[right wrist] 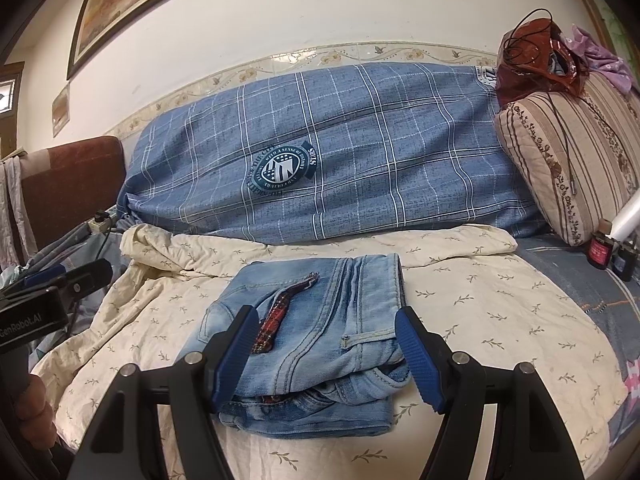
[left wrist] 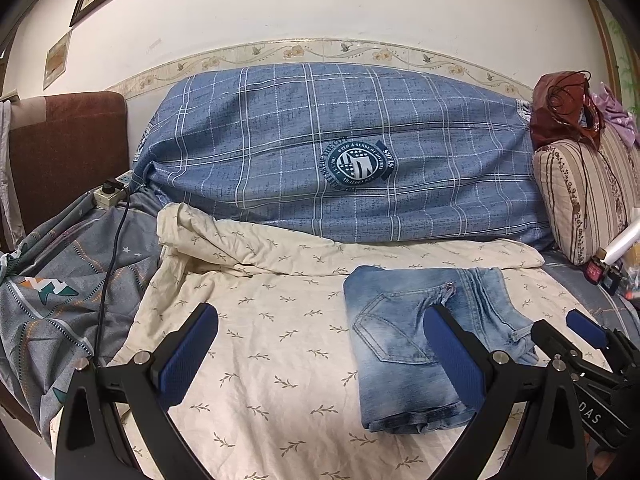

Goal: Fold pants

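We see the jeans (right wrist: pixel 316 344), faded blue denim folded in a thick rectangle, lying on the cream sheet (right wrist: pixel 480 320) with small leaf print. Our right claw (right wrist: pixel 326 354) stands wide, its ribbed blue pads either side of the jeans' near end. Our left claw (left wrist: pixel 320 356) is wide too, jeans before its right finger.

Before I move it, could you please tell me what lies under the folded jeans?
The folded light-blue denim jeans rest on a cream leaf-print bedsheet. Whatever lies beneath that sheet is covered.
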Demonstrator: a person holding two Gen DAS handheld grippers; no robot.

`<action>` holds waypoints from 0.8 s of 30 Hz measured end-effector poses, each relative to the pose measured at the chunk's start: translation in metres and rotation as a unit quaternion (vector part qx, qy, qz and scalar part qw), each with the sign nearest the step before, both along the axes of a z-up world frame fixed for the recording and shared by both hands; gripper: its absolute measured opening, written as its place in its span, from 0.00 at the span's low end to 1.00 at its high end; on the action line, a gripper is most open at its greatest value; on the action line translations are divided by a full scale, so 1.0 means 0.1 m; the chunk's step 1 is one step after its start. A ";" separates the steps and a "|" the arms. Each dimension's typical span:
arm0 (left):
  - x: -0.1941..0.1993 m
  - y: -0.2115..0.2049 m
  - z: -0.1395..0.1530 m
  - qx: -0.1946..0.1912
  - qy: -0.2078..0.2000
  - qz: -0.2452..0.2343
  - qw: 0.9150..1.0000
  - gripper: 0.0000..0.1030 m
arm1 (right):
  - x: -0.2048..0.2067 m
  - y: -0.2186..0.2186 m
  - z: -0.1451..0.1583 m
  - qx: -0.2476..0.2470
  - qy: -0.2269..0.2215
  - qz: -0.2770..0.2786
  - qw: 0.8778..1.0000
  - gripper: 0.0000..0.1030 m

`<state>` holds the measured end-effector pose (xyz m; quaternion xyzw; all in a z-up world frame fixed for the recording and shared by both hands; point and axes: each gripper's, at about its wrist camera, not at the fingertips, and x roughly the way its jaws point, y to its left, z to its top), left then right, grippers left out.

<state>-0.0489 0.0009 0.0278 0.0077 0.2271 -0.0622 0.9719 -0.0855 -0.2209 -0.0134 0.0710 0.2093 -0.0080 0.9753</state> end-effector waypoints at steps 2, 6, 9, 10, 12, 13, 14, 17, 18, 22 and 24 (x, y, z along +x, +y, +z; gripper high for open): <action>-0.02 -0.02 0.01 0.002 -0.003 -0.002 1.000 0.99 | 0.01 0.01 0.00 0.000 0.000 0.001 1.000 0.72; -0.04 -0.04 0.02 0.005 -0.009 -0.010 1.000 0.99 | 0.01 0.01 0.01 -0.002 -0.003 0.003 1.000 0.72; -0.05 -0.05 0.03 0.006 -0.010 -0.012 1.000 0.99 | 0.00 0.00 0.02 -0.001 -0.007 0.001 1.000 0.72; -0.05 -0.06 0.04 0.005 -0.011 -0.012 1.000 0.99 | 0.00 -0.01 0.02 0.000 -0.009 0.000 1.000 0.72; -0.05 -0.06 0.04 0.004 -0.012 -0.012 1.000 0.99 | -0.02 -0.01 0.04 -0.001 -0.015 -0.002 1.000 0.72; -0.04 -0.06 0.04 0.004 -0.012 -0.012 1.000 0.99 | -0.02 -0.02 0.04 -0.003 -0.018 -0.003 1.000 0.72; -0.04 -0.06 0.04 0.004 -0.012 -0.010 1.000 0.99 | -0.02 -0.01 0.05 -0.005 -0.019 -0.003 1.000 0.72; -0.04 -0.06 0.04 0.003 -0.010 -0.008 1.000 0.99 | -0.02 -0.01 0.06 -0.008 -0.018 -0.002 1.000 0.72; -0.03 -0.06 0.04 0.002 -0.010 -0.008 1.000 0.99 | -0.02 -0.01 0.07 -0.008 -0.018 -0.001 1.000 0.72; -0.04 -0.05 0.06 -0.001 -0.013 -0.009 1.000 0.99 | -0.02 0.01 0.09 -0.009 -0.022 0.003 1.000 0.72; -0.04 -0.05 0.06 -0.002 -0.014 -0.010 1.000 0.99 | -0.02 0.03 0.09 -0.011 -0.022 0.005 1.000 0.72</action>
